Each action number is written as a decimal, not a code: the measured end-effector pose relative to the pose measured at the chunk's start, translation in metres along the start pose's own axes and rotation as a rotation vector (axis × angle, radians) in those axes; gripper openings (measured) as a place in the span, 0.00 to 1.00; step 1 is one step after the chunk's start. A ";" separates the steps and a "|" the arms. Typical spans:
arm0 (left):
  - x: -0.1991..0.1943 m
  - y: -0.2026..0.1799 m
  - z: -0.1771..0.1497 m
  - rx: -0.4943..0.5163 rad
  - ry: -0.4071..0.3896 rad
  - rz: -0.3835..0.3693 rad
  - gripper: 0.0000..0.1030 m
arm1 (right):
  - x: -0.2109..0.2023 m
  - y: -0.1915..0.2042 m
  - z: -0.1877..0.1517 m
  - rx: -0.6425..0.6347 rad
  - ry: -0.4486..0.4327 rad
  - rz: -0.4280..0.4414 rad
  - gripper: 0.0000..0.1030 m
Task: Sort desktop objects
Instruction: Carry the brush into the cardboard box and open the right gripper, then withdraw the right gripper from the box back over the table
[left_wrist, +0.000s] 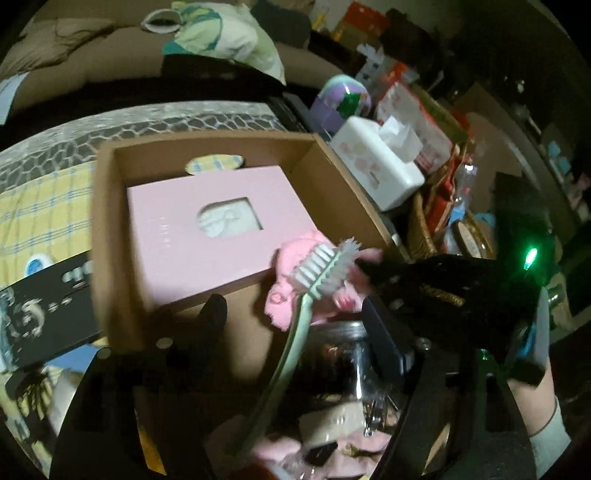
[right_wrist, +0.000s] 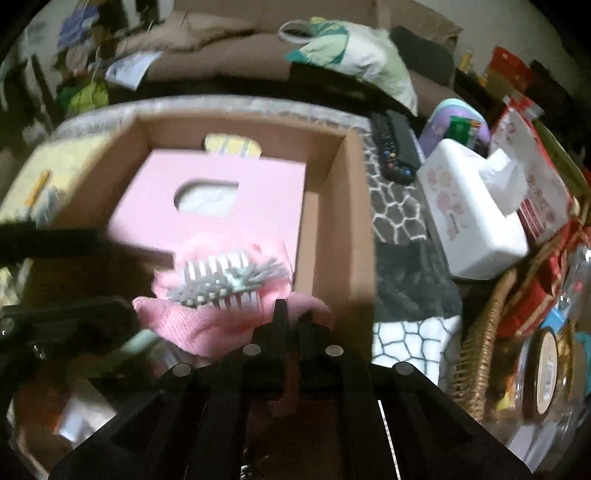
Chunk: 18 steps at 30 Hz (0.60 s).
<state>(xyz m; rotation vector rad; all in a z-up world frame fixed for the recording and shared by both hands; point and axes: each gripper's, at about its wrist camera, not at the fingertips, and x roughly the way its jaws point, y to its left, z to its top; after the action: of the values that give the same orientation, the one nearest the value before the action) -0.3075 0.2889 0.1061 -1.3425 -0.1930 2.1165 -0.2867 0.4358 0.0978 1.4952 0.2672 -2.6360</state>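
Note:
A brown cardboard box (left_wrist: 332, 173) (right_wrist: 332, 206) holds a pink gift box with a window (left_wrist: 207, 229) (right_wrist: 218, 199). My right gripper (right_wrist: 293, 319), seen as a black arm in the left wrist view (left_wrist: 364, 266), is shut on a pink knitted cloth (left_wrist: 291, 295) (right_wrist: 192, 325) at the box's near right corner. A green toothbrush (left_wrist: 291, 339) with white and grey bristles (right_wrist: 225, 277) rises in front of the cloth. My left gripper (left_wrist: 295, 306) is spread wide around a shiny metal container (left_wrist: 343, 354); whether the toothbrush handle is held is hidden.
A white tissue box (left_wrist: 380, 158) (right_wrist: 476, 214), purple bottle (left_wrist: 340, 103), red packets and a wicker basket (right_wrist: 480, 354) crowd the right. Two remotes (right_wrist: 391, 147) lie behind. A yellow checked cloth (left_wrist: 40, 218) and black box (left_wrist: 48, 306) lie left.

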 end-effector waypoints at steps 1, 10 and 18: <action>-0.006 0.002 -0.002 -0.007 -0.005 -0.003 0.71 | -0.009 -0.007 0.001 0.043 -0.027 0.024 0.05; -0.040 0.007 -0.028 -0.029 -0.006 0.017 0.77 | -0.058 -0.008 0.008 0.095 -0.078 0.049 0.24; -0.086 -0.007 -0.058 -0.007 -0.038 0.047 0.96 | -0.095 0.003 -0.005 0.128 -0.078 0.077 0.57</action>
<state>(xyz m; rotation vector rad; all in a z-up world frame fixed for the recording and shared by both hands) -0.2293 0.2340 0.1474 -1.3233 -0.1864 2.1836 -0.2328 0.4343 0.1765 1.4029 0.0341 -2.6881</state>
